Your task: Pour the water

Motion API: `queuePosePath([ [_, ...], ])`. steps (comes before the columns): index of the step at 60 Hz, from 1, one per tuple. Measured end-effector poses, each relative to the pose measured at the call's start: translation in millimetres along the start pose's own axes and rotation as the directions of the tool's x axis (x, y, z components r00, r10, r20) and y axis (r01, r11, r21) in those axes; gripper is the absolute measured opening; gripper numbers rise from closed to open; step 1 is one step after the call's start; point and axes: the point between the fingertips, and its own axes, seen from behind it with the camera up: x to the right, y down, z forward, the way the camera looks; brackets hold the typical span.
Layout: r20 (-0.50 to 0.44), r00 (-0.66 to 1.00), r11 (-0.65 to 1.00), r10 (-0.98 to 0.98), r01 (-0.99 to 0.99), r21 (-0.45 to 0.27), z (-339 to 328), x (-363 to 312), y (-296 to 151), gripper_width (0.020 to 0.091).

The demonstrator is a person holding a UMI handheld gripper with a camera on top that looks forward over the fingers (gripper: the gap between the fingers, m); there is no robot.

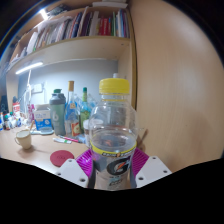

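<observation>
Bottle (113,135): clear plastic with a yellow cap and a label bearing a large "G"; stands upright at lower centre of the frame.
Contents: clear upper part, level cannot be told.
Gripper (113,168): both fingers, magenta pads (87,158) inward, press the bottle's lower sides.
Tabletop (40,155): left of centre; a white cup (23,139) and several bottles and jars (68,112) behind.
Shelf (70,50): upper left, holds books.

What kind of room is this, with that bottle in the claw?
Probably a home study or dorm-style room. A shelf packed with books runs along the wall above a cluttered wooden desk holding a mug and several bottles. The claw grips a clear yellow-capped bottle.
</observation>
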Motion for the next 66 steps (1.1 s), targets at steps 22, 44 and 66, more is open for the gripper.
queuePosePath([
  [22, 0.060, 0.925, 0.925, -0.376, 0.379, -0.034, -6, -67, -130, 0.0451],
  [44, -0.135, -0.370, -0.378, -0.919, 0.925, 0.041, 76, -254, -192, 0.0446],
  [66, -0.183, -0.857, -0.872, -0.481, 0.490, 0.000, 74, -315, -176, 0.0451],
])
